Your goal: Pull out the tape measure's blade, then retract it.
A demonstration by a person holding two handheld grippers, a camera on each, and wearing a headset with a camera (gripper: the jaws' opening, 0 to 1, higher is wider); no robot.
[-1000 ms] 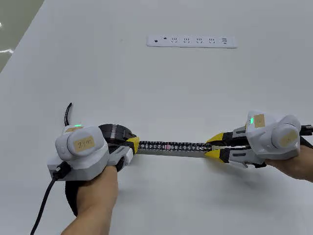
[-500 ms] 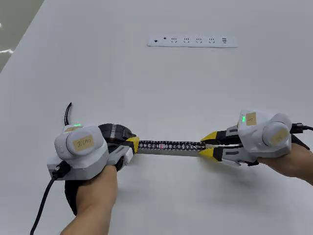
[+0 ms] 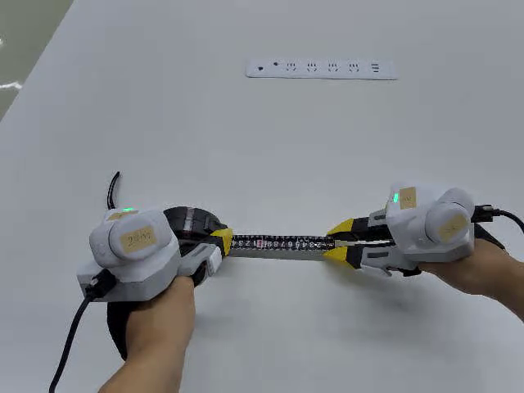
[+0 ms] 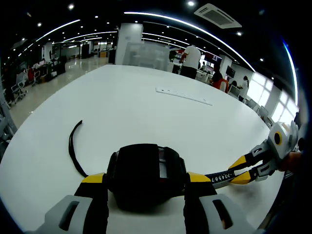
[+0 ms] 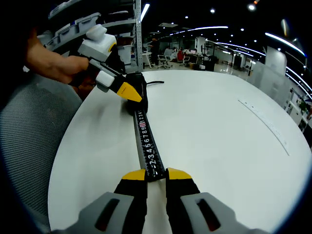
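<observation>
A black tape measure case (image 3: 193,224) (image 4: 145,173) lies on the white table, and my left gripper (image 3: 219,241) (image 4: 146,178) is shut on it, a yellow-tipped jaw on each side. Its blade (image 3: 282,244) (image 5: 147,147) (image 4: 222,178), black with white numbers and a red mark, runs out to the right. My right gripper (image 3: 337,242) (image 5: 156,174) is shut on the blade's end. The left gripper (image 5: 127,91) shows far off in the right gripper view, and the right gripper (image 4: 243,168) shows at the right of the left gripper view.
A white power strip (image 3: 321,69) (image 4: 183,96) lies at the far side of the table (image 3: 246,139). A black cord (image 3: 111,191) (image 4: 73,148) curls on the table behind the left gripper. People and office furniture stand far off in the room.
My right gripper has moved left toward the case with the blade's end in it, so less blade shows. The left gripper and the case have stayed put.
</observation>
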